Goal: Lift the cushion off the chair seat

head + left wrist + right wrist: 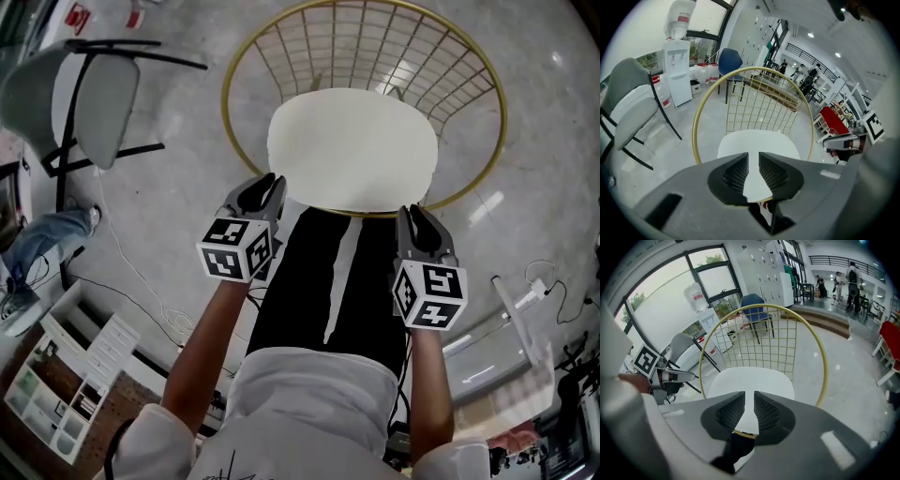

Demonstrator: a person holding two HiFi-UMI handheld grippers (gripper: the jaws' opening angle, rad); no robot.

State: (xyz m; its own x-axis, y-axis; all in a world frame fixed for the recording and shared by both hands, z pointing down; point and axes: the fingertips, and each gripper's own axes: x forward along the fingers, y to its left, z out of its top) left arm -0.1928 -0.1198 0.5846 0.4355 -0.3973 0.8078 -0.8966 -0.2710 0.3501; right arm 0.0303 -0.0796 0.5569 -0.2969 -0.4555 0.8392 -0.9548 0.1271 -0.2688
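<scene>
A round white cushion [352,150] lies on the seat of a gold wire chair [229,86], straight ahead of me on the grey floor. My left gripper [268,182] hovers at the cushion's near left edge, and my right gripper [413,214] at its near right edge. In the left gripper view the jaws [753,161] stand a narrow slit apart with nothing between the pads, and the cushion [759,143] shows beyond them. The right gripper view shows the same: a thin gap at the jaws [749,401], the cushion [751,379] just past the tips. Whether either gripper touches it I cannot tell.
A grey chair on black legs [94,103] stands to the left. Behind it are a water dispenser [677,70] and a blue chair [730,61]. A white cable [131,267] trails over the floor. A shelf [66,375] is at lower left, a white rack [525,328] at right.
</scene>
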